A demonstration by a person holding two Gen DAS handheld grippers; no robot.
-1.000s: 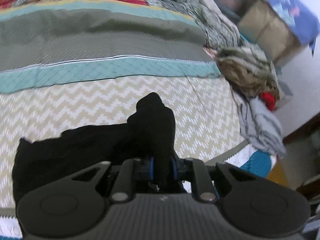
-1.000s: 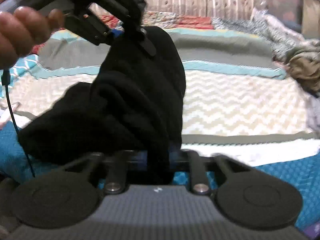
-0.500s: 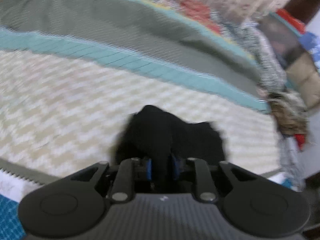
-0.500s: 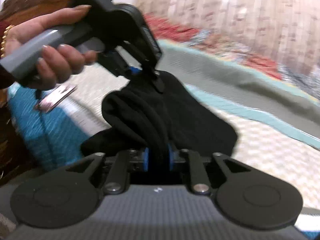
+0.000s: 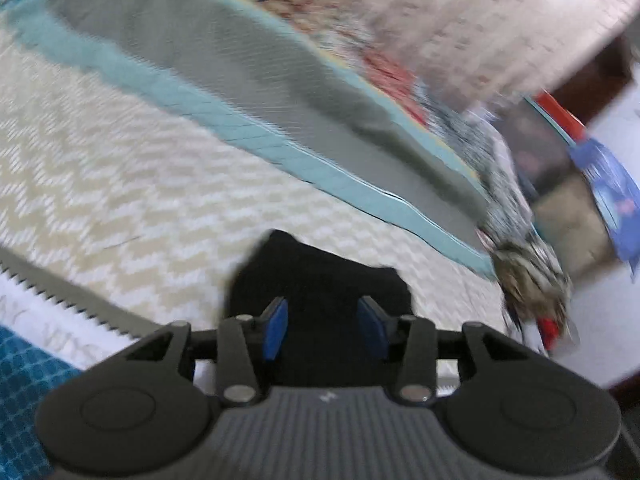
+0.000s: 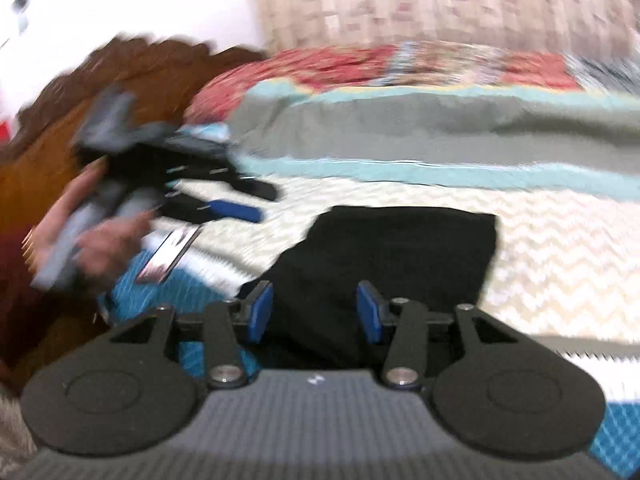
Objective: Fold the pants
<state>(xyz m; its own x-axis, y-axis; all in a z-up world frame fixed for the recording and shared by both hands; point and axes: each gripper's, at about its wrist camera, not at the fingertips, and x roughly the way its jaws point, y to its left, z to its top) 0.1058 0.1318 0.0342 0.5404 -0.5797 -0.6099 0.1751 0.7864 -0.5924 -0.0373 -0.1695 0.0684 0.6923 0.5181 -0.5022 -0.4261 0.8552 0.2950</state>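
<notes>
On the bed [image 6: 560, 264], over the pale zigzag band of the quilt, the pants [image 6: 400, 256] lie as a compact black bundle, folded down to a squarish packet with a fairly straight far edge. Both tools have just been opening, and the cloth has dropped out of their grip. The right tool [image 6: 316, 312] hangs just above the near edge of the packet with its blue pads spread; black fabric shows between them, but the pads do not press on it. The left tool [image 5: 326, 328] is in the same state in its own view, pads apart with the dark cloth lying in the gap and beyond, untouched as far as I can see. From the right side the left tool [image 6: 224, 196] shows off beside the bundle, its fingers spread and clear of the cloth, with the person's hand [image 6: 100, 236] wrapped round its handle. Both views are smeared by motion, so fine creases cannot be read.

The packet sits in the open middle of the quilt, well away from the clothes heap [image 5: 532, 280] at the far corner. To my eye the fold is laid and let go; what remains is perhaps a smoothing or a last tuck.
</notes>
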